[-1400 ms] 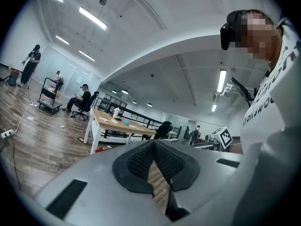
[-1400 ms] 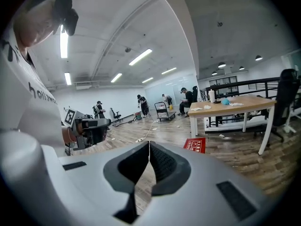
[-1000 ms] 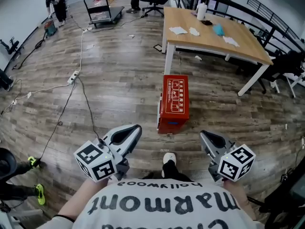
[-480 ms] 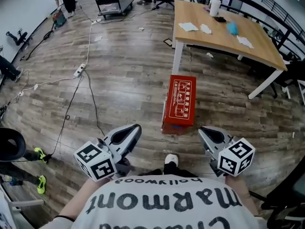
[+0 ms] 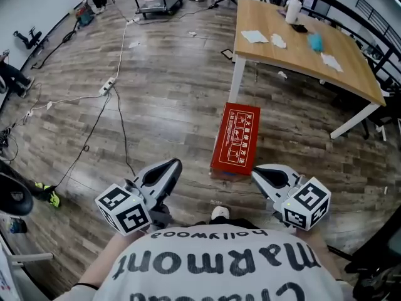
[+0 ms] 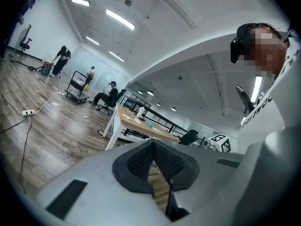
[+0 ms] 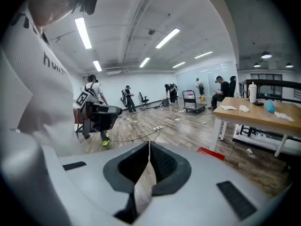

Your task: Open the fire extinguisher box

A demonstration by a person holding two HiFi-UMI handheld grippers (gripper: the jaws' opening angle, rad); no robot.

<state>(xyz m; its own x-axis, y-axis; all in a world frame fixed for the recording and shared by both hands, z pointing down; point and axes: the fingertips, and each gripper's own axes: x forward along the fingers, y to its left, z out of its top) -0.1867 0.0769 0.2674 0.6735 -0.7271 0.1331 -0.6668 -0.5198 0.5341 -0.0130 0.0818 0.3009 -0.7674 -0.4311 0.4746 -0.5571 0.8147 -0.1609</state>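
Fingers (image 6: 139, 163) of left gripper (image 5: 171, 163) and right gripper (image 5: 257, 171) pressed together, both empty.

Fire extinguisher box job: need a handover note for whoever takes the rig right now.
Left hand-held gripper: shut, empty.
Right hand-held gripper: shut, empty.
Red fire extinguisher box lies on the wood floor ahead of both grippers, near a leg of the table; it looks closed.
Done: nothing, neither gripper touches it.
To do: reach the box, open it.
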